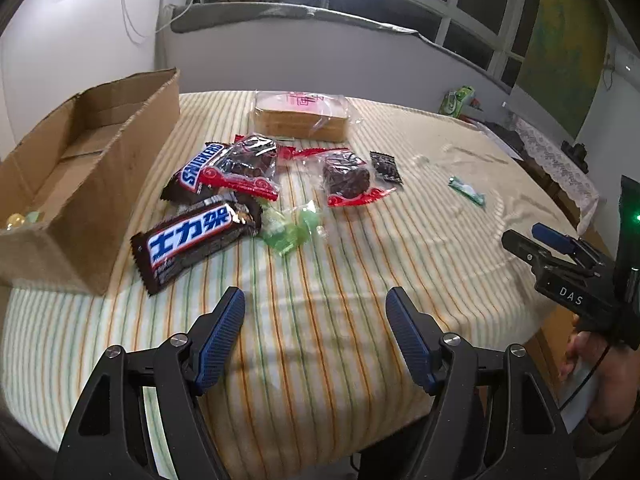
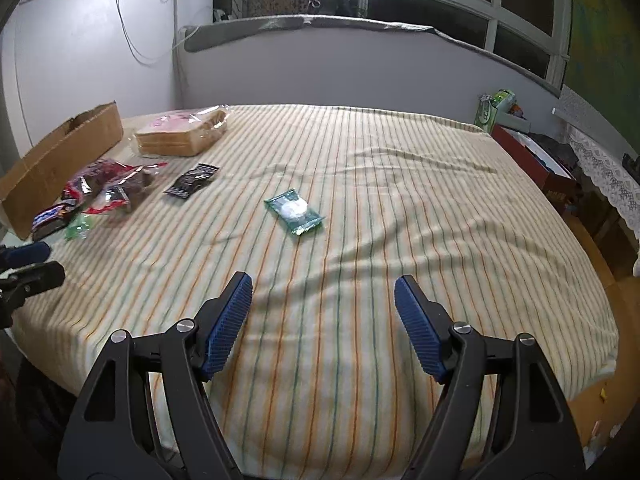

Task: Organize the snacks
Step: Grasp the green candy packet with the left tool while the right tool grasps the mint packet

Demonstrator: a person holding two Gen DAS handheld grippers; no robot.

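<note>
Two Snickers bars (image 1: 196, 242) lie by an open cardboard box (image 1: 80, 184) at the left. Beside them lie two clear red-edged packs of dark cakes (image 1: 345, 178), green candy wrappers (image 1: 290, 228), a small black packet (image 1: 385, 166) and a bagged loaf of sliced bread (image 1: 302, 114). A green wrapped snack (image 2: 294, 211) lies alone mid-table. My left gripper (image 1: 316, 300) is open and empty, just short of the Snickers pile. My right gripper (image 2: 324, 288) is open and empty, short of the green snack; it also shows in the left wrist view (image 1: 532, 240).
The striped tablecloth (image 2: 400, 220) covers the table, with its edges near me and at the right. A few small candies (image 1: 18, 220) lie in the box. A red box (image 2: 532, 160) and green packs (image 2: 494, 108) stand past the right edge.
</note>
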